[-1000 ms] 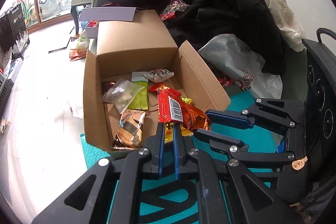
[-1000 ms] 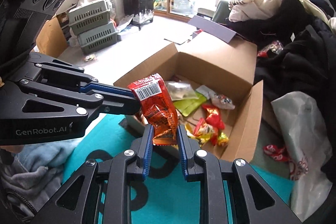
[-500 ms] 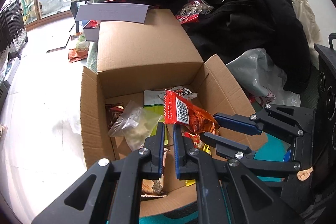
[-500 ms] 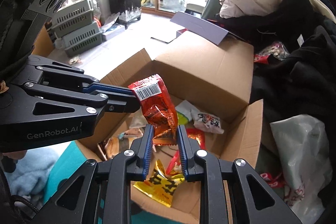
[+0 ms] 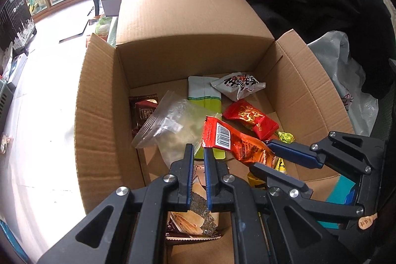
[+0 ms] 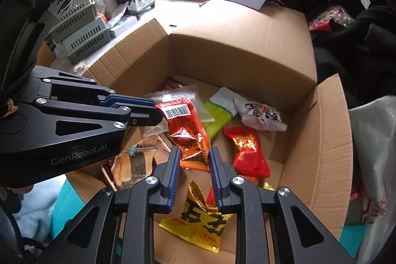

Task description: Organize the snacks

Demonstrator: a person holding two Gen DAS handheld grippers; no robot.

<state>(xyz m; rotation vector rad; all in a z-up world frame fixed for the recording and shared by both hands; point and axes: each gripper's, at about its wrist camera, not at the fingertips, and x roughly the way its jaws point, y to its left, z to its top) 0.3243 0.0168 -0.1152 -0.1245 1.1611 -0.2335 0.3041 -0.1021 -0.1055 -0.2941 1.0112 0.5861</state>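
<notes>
Two grippers hang mid-frame over the cardboard box (image 6: 247, 46): right gripper (image 6: 193, 160) grasping the orange packet (image 6: 189, 132), due for release; left gripper (image 5: 198, 160) nearly closed, empty.

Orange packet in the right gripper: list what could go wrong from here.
1. The right gripper pinches the orange packet only by its lower edge, so it may slip out before it is placed.
2. The left gripper sits right beside the packet's barcode end and could knock it.
3. If it is released here, it would land on the loose snacks already in the box, not in a tidy spot.
</notes>
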